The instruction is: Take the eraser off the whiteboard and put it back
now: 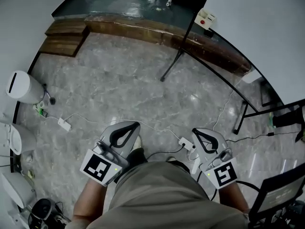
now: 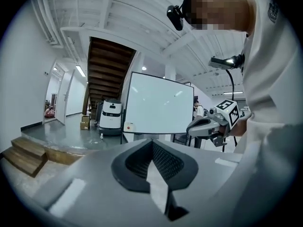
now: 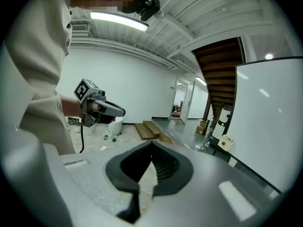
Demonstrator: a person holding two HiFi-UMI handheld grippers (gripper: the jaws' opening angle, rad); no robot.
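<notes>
Left gripper and right gripper: jaws together, empty. Eraser on whiteboard, at one o'clock.

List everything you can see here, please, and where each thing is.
whiteboard: one, white, on a black stand ahead
eraser: one, white with red spot, at the whiteboard's lower corner
wooden steps: two, brown, floor at far left
staircase: one, dark brown, beyond the whiteboard
bin: one, white, floor at left edge
power strips: two, white, floor near the grippers
left gripper: one, grey, jaws shut, empty
right gripper: one, grey, jaws shut, empty
</notes>
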